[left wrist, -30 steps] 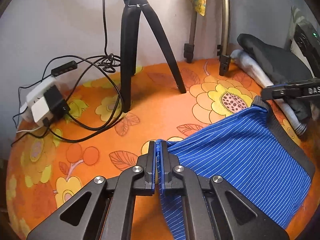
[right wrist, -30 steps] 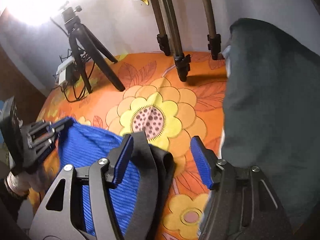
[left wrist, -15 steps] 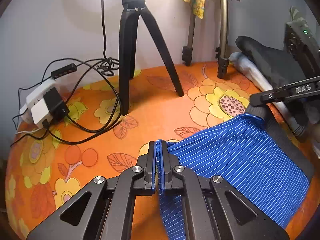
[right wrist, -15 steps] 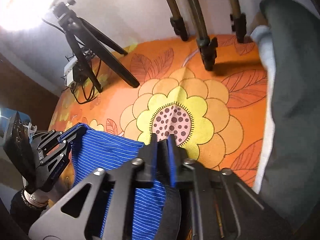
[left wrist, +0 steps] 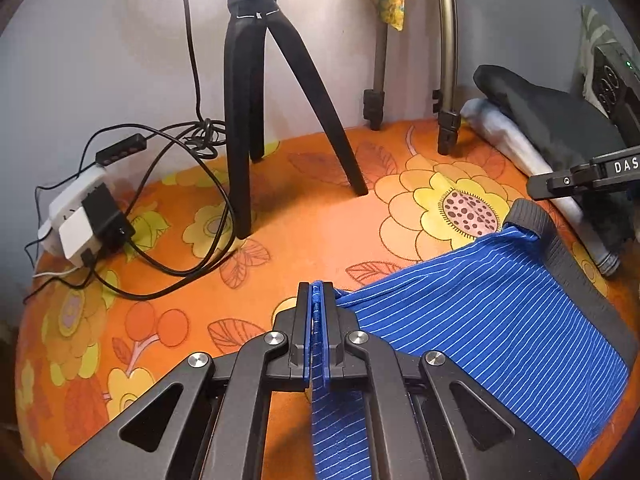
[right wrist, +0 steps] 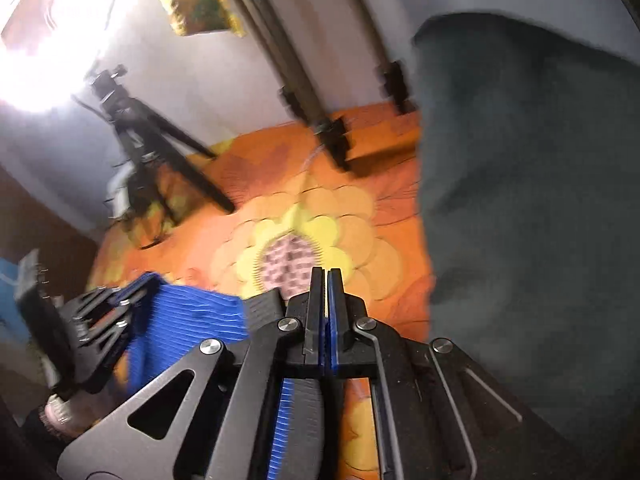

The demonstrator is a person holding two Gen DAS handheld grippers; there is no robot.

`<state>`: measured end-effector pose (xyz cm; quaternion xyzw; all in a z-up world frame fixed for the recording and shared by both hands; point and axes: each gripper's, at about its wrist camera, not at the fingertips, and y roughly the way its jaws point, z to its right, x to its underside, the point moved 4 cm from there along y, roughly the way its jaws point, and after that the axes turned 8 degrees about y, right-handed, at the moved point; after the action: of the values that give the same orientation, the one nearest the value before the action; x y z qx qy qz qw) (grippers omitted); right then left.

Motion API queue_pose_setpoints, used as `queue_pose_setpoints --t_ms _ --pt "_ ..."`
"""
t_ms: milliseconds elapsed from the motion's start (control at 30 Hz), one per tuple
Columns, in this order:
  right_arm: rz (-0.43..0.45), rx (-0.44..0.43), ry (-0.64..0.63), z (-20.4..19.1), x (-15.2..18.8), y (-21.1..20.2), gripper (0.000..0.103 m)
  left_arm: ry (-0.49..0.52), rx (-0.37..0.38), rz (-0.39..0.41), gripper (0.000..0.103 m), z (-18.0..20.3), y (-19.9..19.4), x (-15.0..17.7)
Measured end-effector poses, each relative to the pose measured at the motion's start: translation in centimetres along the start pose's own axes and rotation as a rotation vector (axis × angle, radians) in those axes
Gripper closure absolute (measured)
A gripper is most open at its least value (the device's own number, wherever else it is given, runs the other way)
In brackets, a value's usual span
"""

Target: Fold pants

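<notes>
The pants are blue with thin white stripes (left wrist: pixel 480 328) and a dark grey waistband (left wrist: pixel 560 248). They lie on an orange flowered cloth (left wrist: pixel 304 232). My left gripper (left wrist: pixel 317 292) is shut on a blue edge of the pants at their left side. My right gripper (right wrist: pixel 327 280) is shut on the waistband corner; its view is blurred, and the blue fabric (right wrist: pixel 192 316) shows to the left there. The right gripper also shows in the left wrist view (left wrist: pixel 536 188) above the waistband's far corner. The left gripper shows in the right wrist view (right wrist: pixel 120 304).
A black tripod (left wrist: pixel 256 92) stands at the back, with cables and a white power strip (left wrist: pixel 80 224) to its left. Metal stand legs (left wrist: pixel 448 80) rise at the back right. Folded dark and pale clothes (left wrist: pixel 552 132) are stacked at the right.
My right gripper has shut on the waistband corner and lifted it, moving away from the stack. The left gripper stays shut on the blue edge.
</notes>
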<state>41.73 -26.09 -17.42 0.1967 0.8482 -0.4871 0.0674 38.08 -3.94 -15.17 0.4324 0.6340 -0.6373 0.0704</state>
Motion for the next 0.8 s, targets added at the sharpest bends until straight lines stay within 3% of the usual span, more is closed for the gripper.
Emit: queue_pose_setpoints --t_ms 67,133,200,233,467,667,700,733,800 --pt "-0.019 -0.045 -0.011 -0.4 0.1 0.3 0.096 0.002 -0.002 0.000 0.100 0.0 0.0 0.1" --pt "-0.031 -0.048 -0.046 -1.0 0.2 0.9 0.077 0.002 0.000 0.002 0.100 0.1 0.0 0.0" --pt "-0.040 -0.042 -0.053 -1.3 0.2 1.6 0.065 -0.003 0.002 0.004 0.100 0.1 -0.1 -0.1" --pt "-0.052 -0.054 -0.036 -1.3 0.2 2.0 0.065 -0.004 0.002 0.006 0.100 0.1 -0.2 -0.1" --pt "-0.041 -0.151 -0.019 -1.6 -0.1 1.4 0.065 0.002 0.003 0.002 0.100 0.1 -0.4 0.2" --pt "-0.069 -0.077 -0.069 -1.8 0.2 2.9 0.065 -0.003 0.002 0.005 0.100 0.0 -0.6 0.2" --pt "-0.073 -0.073 -0.075 -1.8 0.3 3.0 0.075 -0.002 0.002 0.006 0.100 0.0 -0.7 0.1" --pt "-0.073 -0.077 -0.085 -2.1 0.6 2.9 0.095 -0.001 0.002 0.008 0.100 0.0 -0.8 0.1" --pt "-0.029 -0.073 -0.089 -2.6 0.9 1.5 0.096 -0.001 0.004 0.015 0.100 0.1 -1.0 0.1"
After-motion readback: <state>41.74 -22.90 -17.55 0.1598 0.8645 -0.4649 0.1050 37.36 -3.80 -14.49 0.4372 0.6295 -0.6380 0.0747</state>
